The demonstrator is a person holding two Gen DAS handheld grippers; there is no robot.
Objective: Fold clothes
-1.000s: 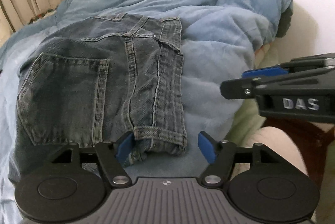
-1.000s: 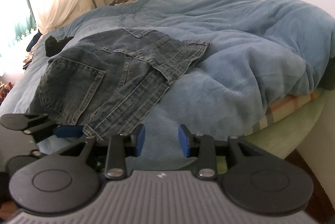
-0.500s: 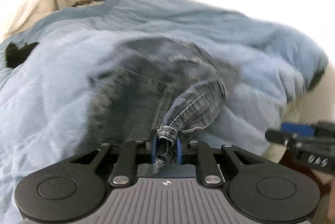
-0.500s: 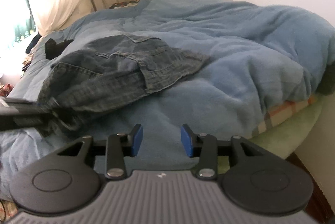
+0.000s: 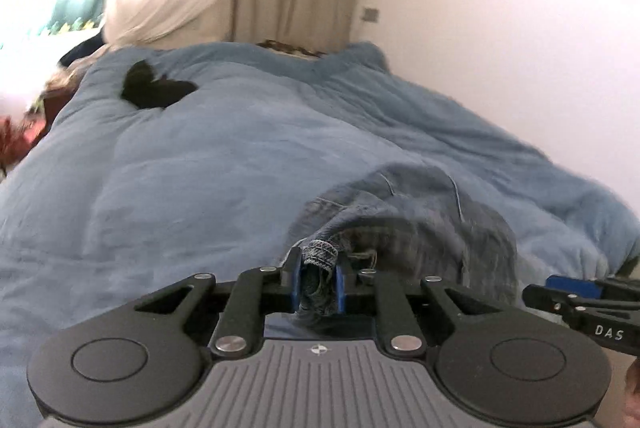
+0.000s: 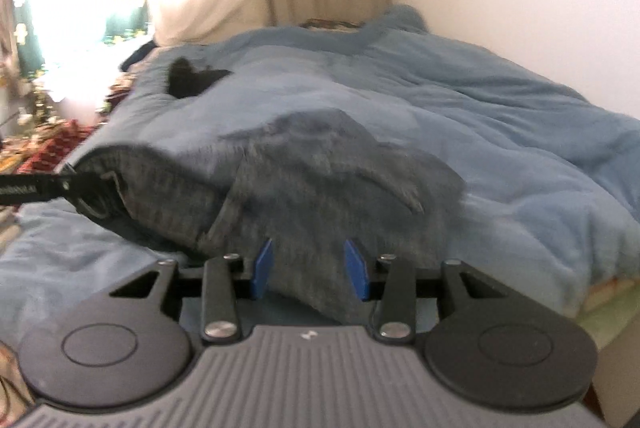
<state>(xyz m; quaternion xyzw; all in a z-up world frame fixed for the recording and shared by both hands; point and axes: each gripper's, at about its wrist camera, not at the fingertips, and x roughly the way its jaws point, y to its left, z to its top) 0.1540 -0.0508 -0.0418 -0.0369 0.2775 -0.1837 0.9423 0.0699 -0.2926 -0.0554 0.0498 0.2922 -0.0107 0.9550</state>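
Left tongs (image 5: 317, 282) clamped on a bunched hem of the jeans (image 5: 408, 228), which hang lifted over the blue duvet (image 5: 200, 156) on the bed; right tongs (image 6: 308, 270) stand part-open with blurred denim between the pads, contact unclear; a black item (image 5: 154, 90) lies farther back.

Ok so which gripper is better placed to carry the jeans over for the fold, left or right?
Left. The left gripper, whose jaws have just been closing, is clamped on the jeans at a bunched denim edge. The right gripper is open, with cloth between its pads but not pinched, so it would first have to close.
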